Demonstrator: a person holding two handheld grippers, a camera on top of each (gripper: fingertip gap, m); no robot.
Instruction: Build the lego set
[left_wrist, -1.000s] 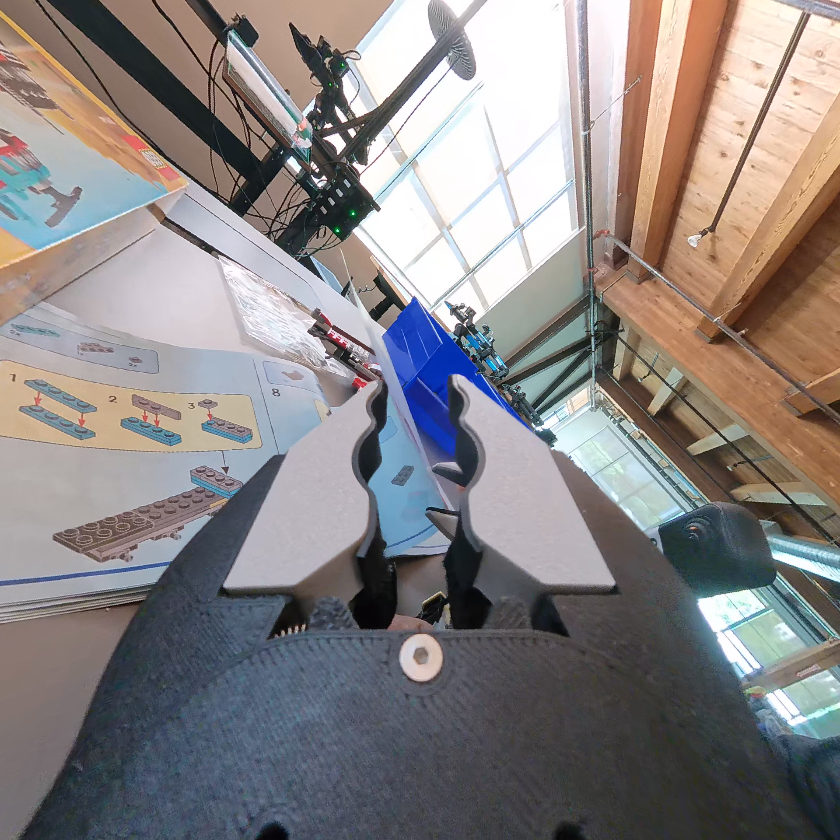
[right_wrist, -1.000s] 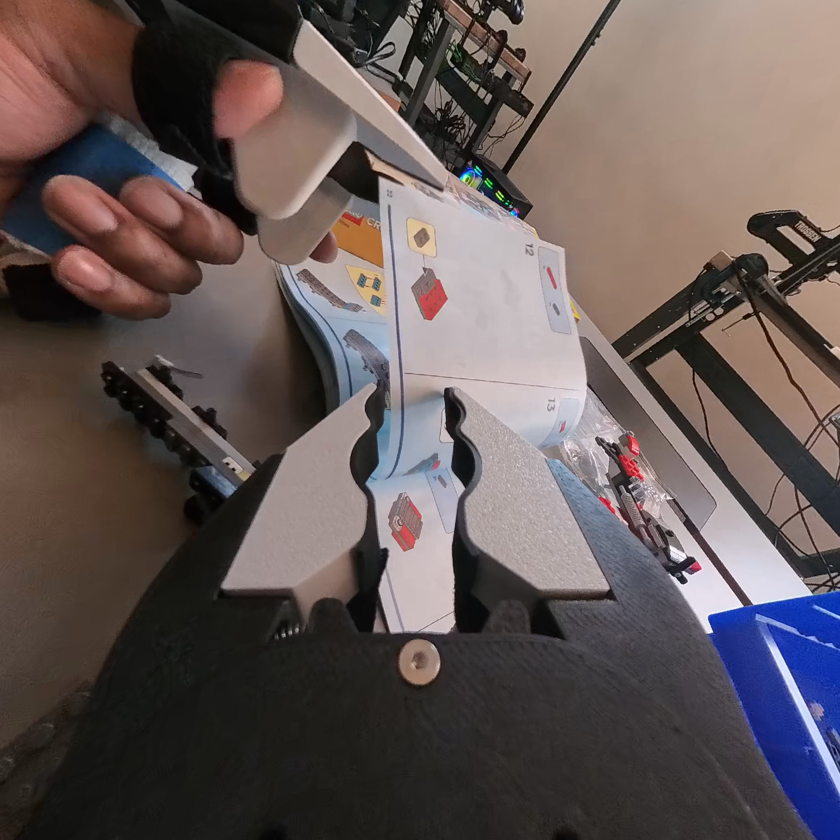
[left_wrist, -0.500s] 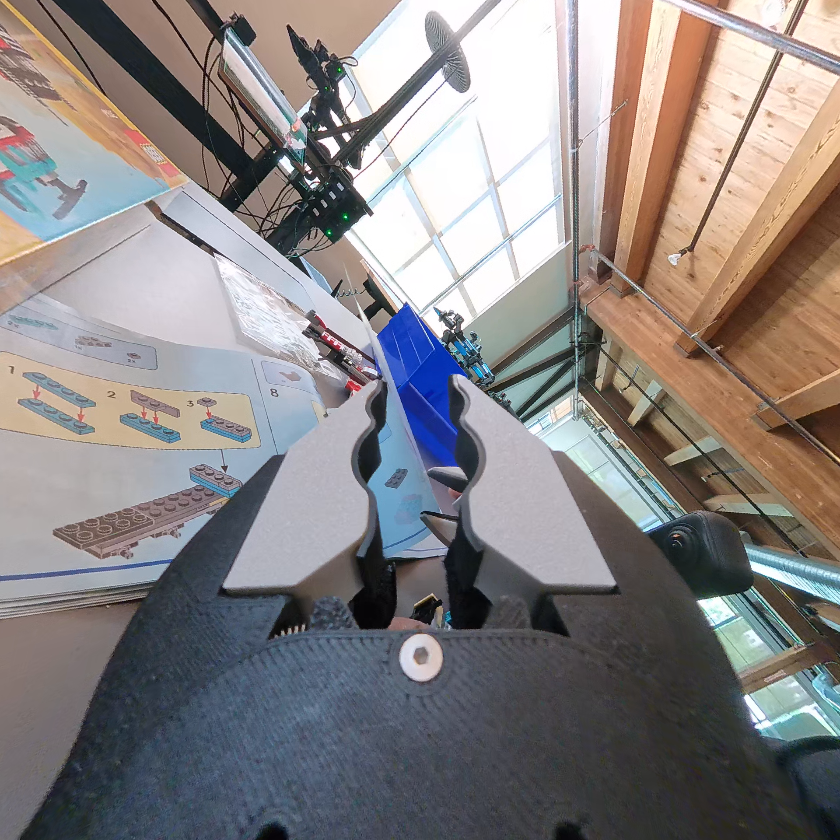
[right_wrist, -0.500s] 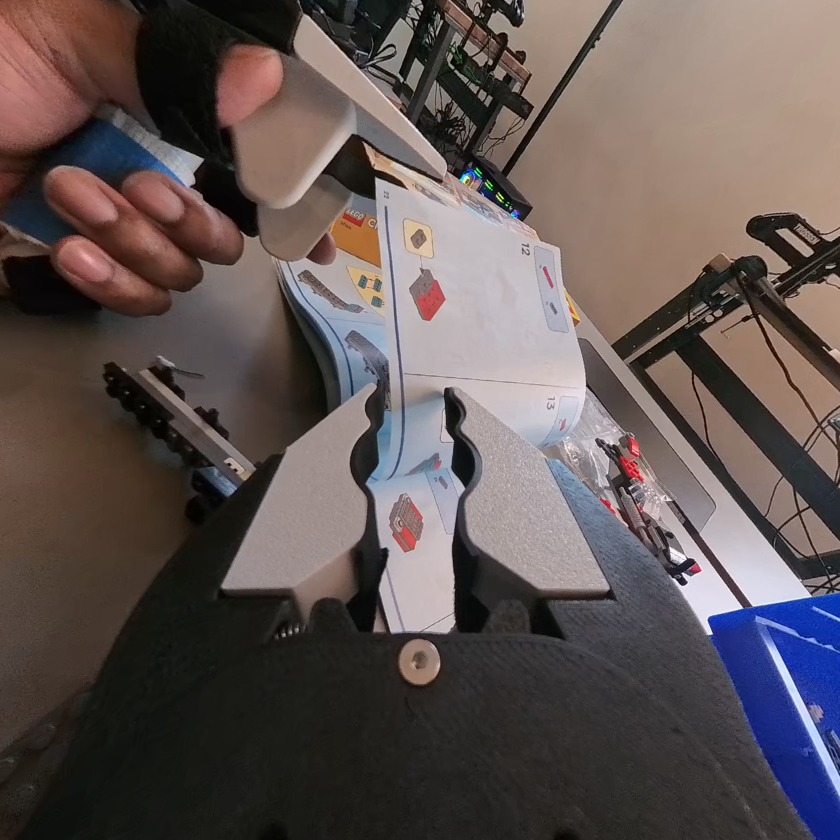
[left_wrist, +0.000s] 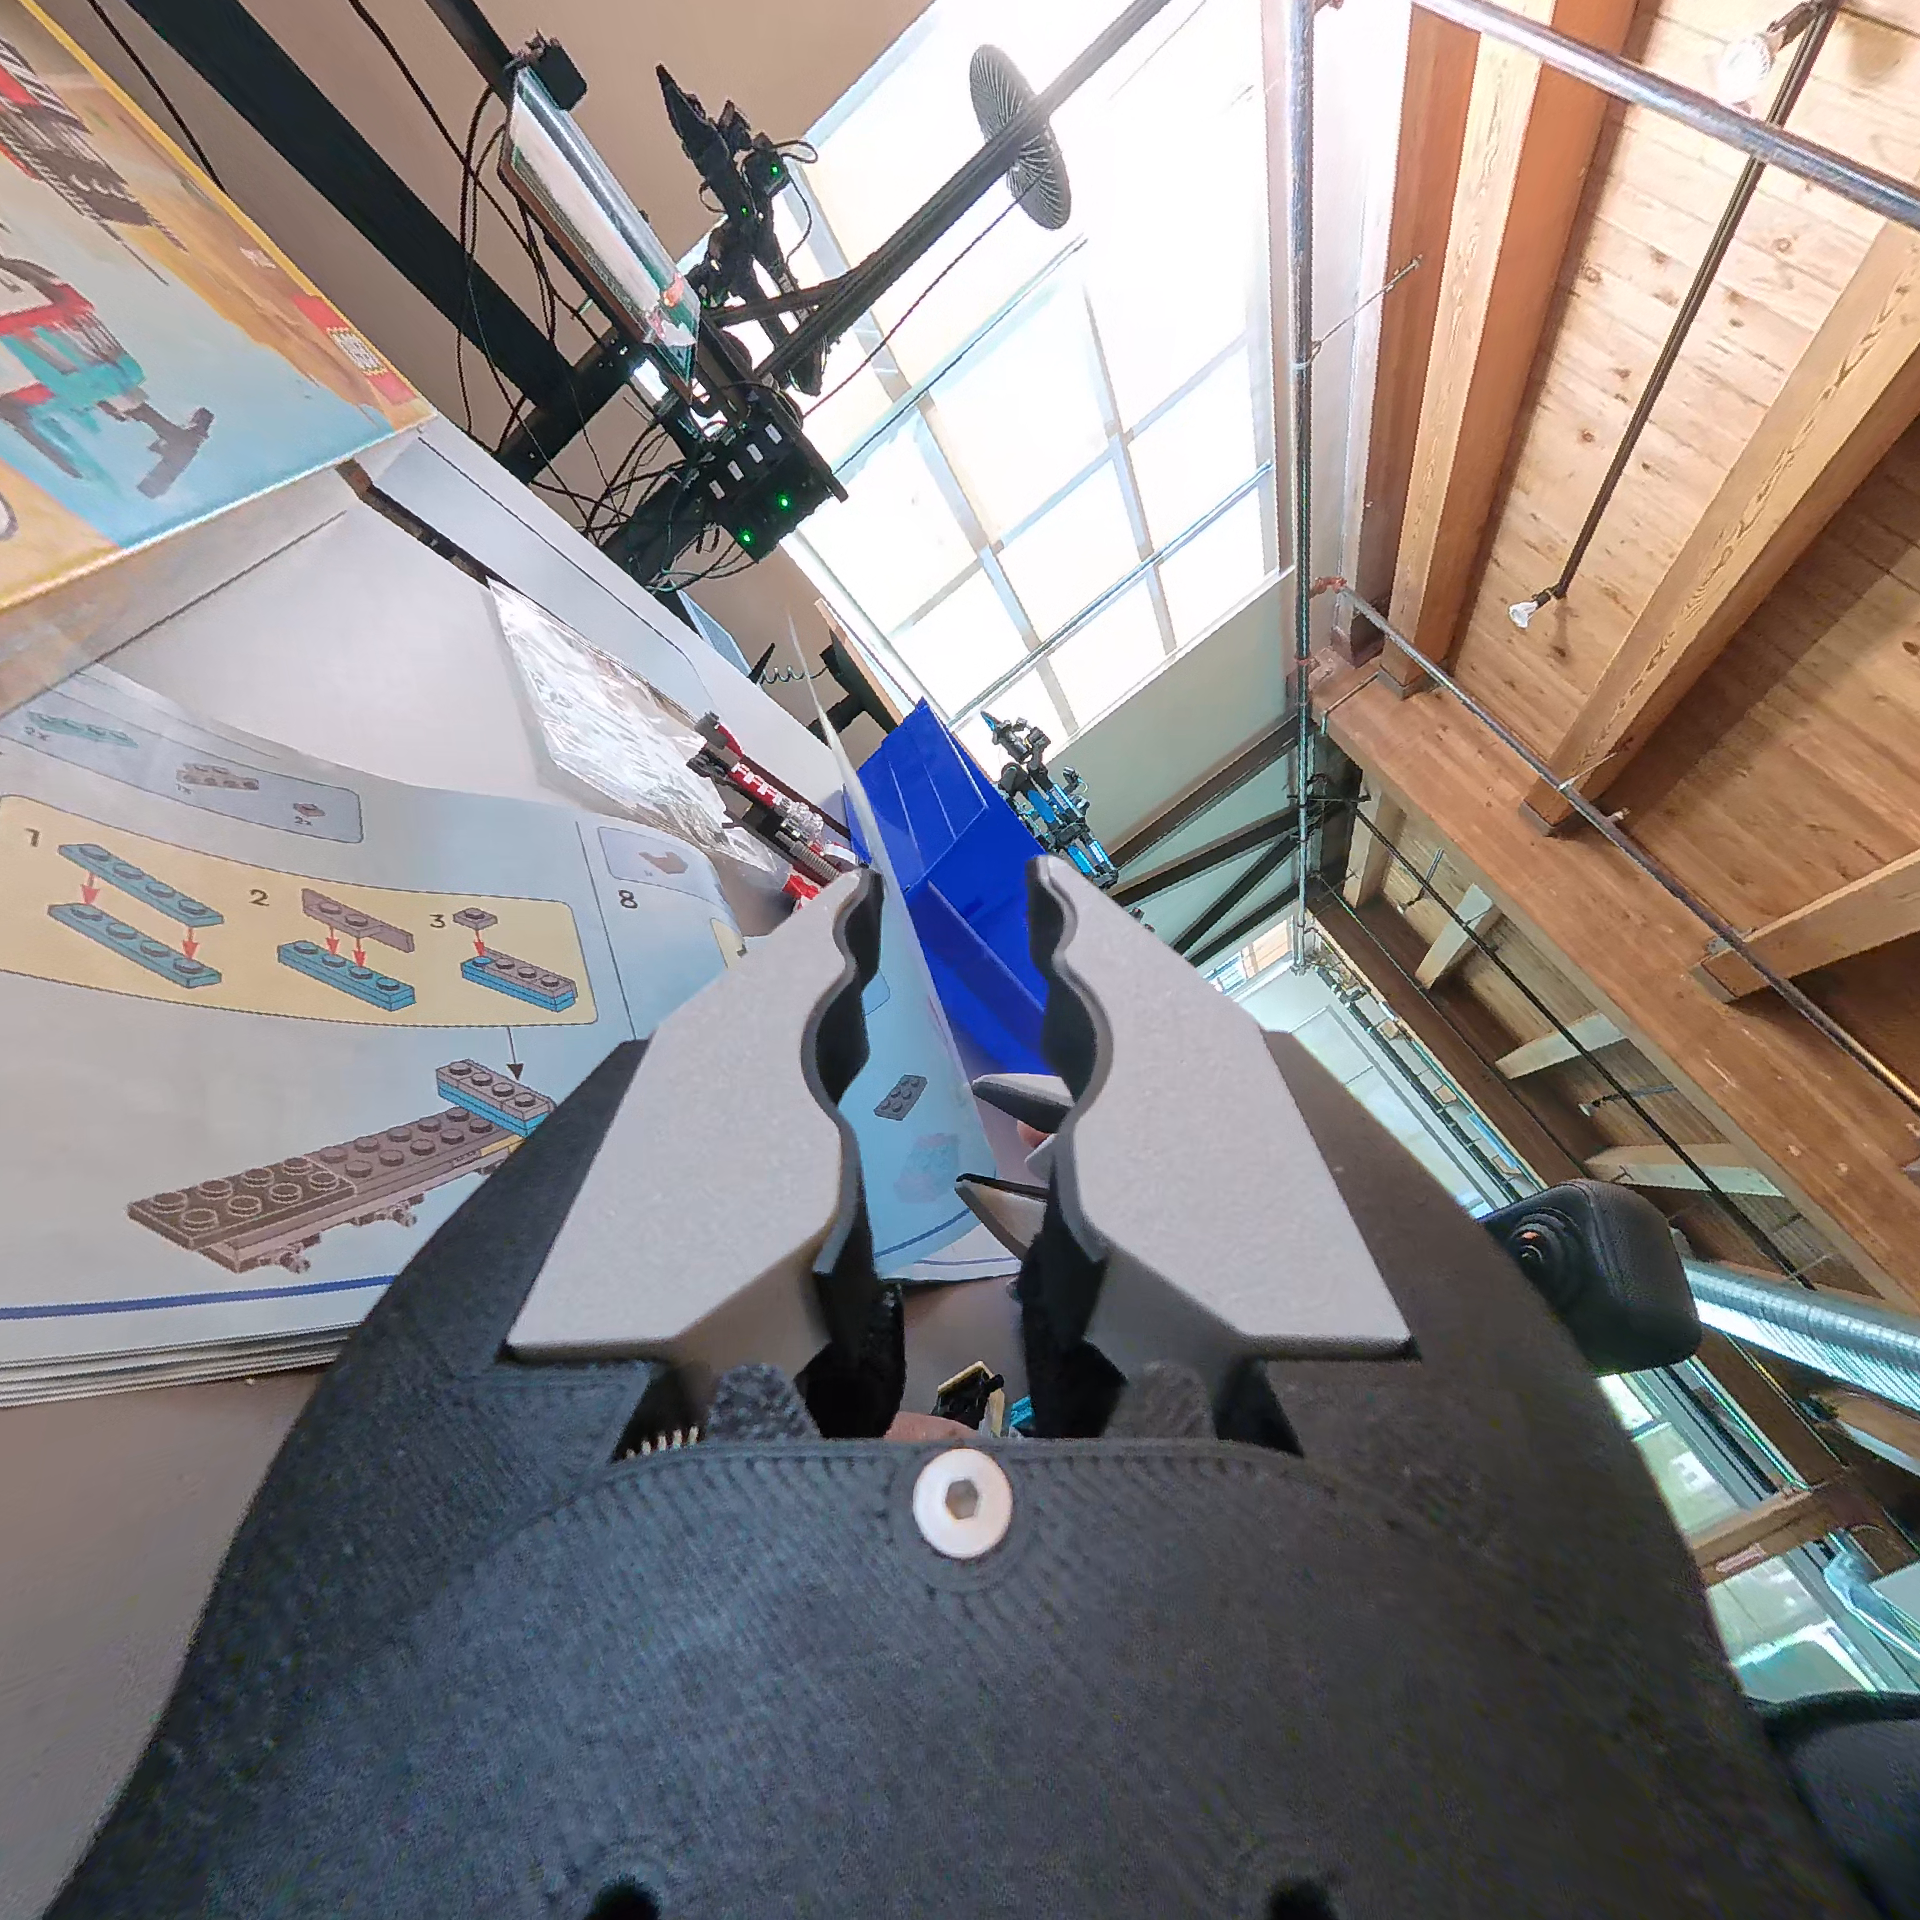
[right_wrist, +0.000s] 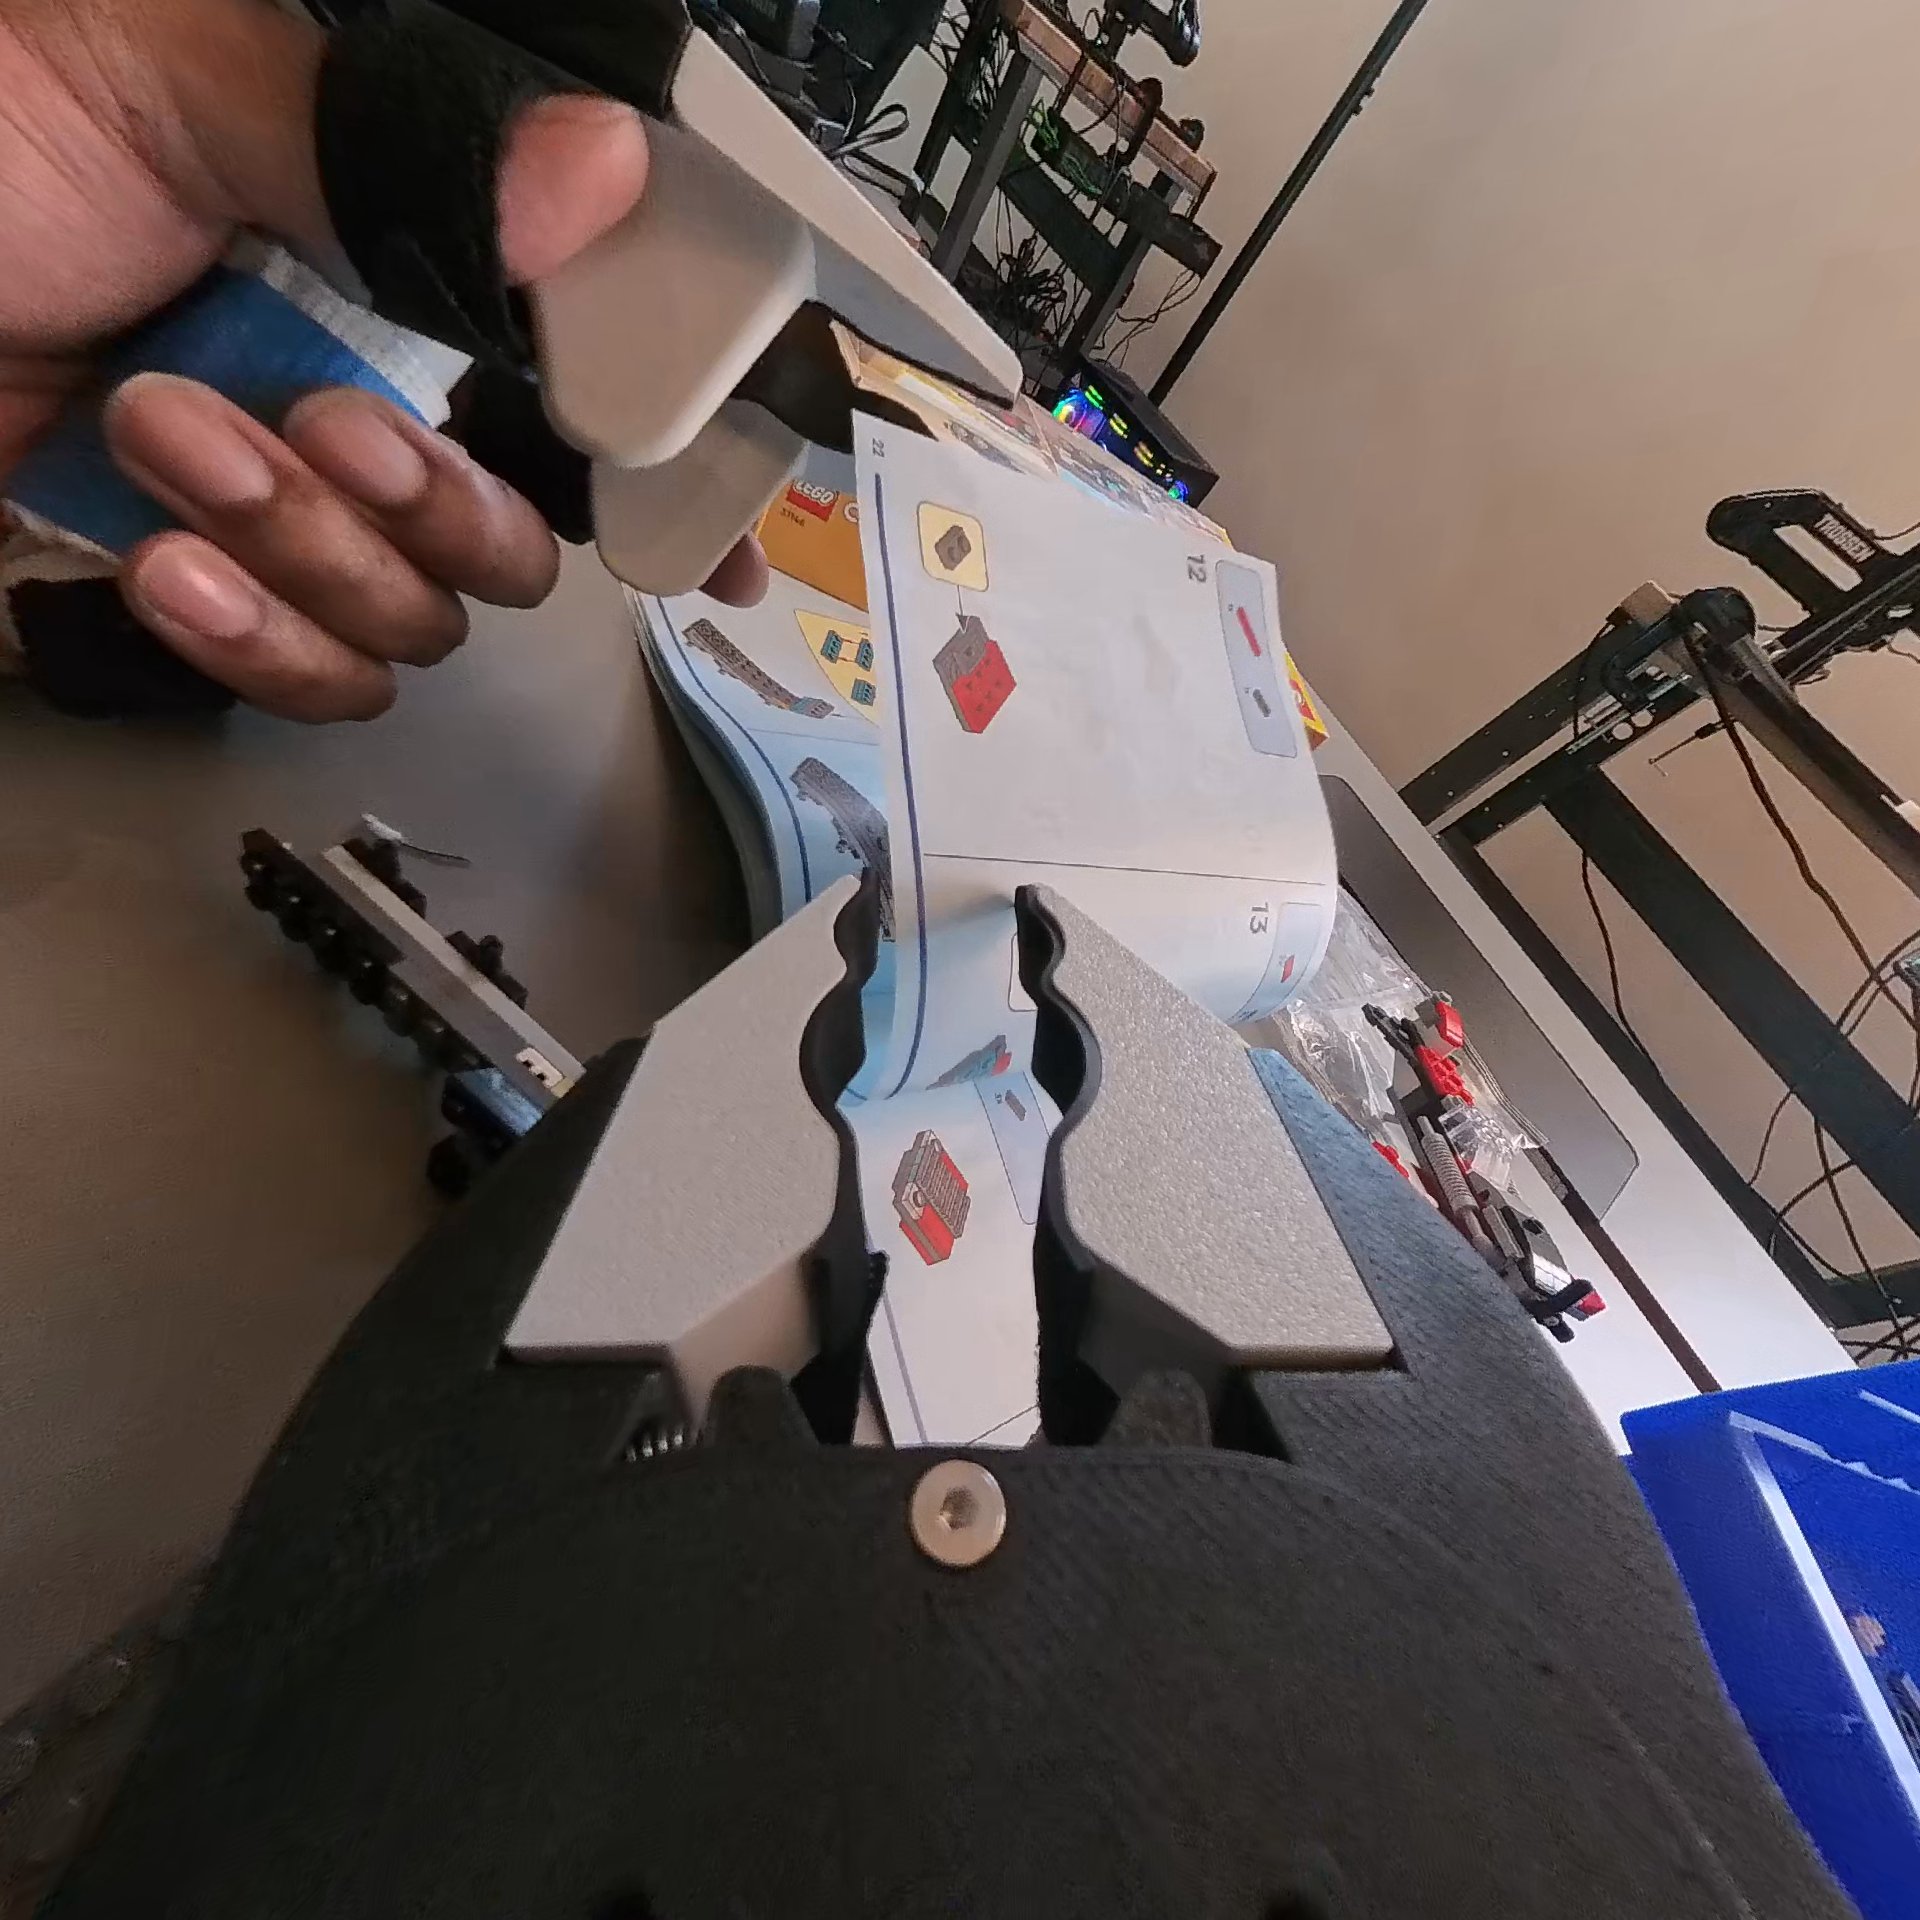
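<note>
The right gripper (right_wrist: 940, 904), two grey wavy-edged fingers on a black textured body, was seen with its jaws spread, a lifted page (right_wrist: 1091, 727) of the pale blue and white stapled instruction booklet (left_wrist: 260, 1039) standing in the gap between them; whether either finger pressed on the paper could not be told. The page was curled upward from the booklet's spine, its free edge raised toward the left gripper (right_wrist: 665, 416) shown at the upper left of the right wrist view, held in a person's hand (right_wrist: 239, 395) wearing a black fingerless glove. In the left wrist view the left gripper (left_wrist: 951, 883) was likewise seen spread, the thin edge of the raised page (left_wrist: 914, 1091) running up between its fingers without a visible pinch.

The booklet lay open and flat on the grey-brown tabletop (right_wrist: 156, 1039). The partly built long dark grey and black brick chassis (right_wrist: 395, 966) lay on the table to the left of the right gripper, near the booklet, its long axis running diagonally from upper left to lower right in the right wrist view. A smaller red, black and grey brick assembly (right_wrist: 1455, 1132) and clear plastic bags (left_wrist: 613, 727) were found beyond the booklet, with a blue plastic bin (right_wrist: 1787, 1621) at the right and the colourful cardboard set box (left_wrist: 135, 343) at the far left.
</note>
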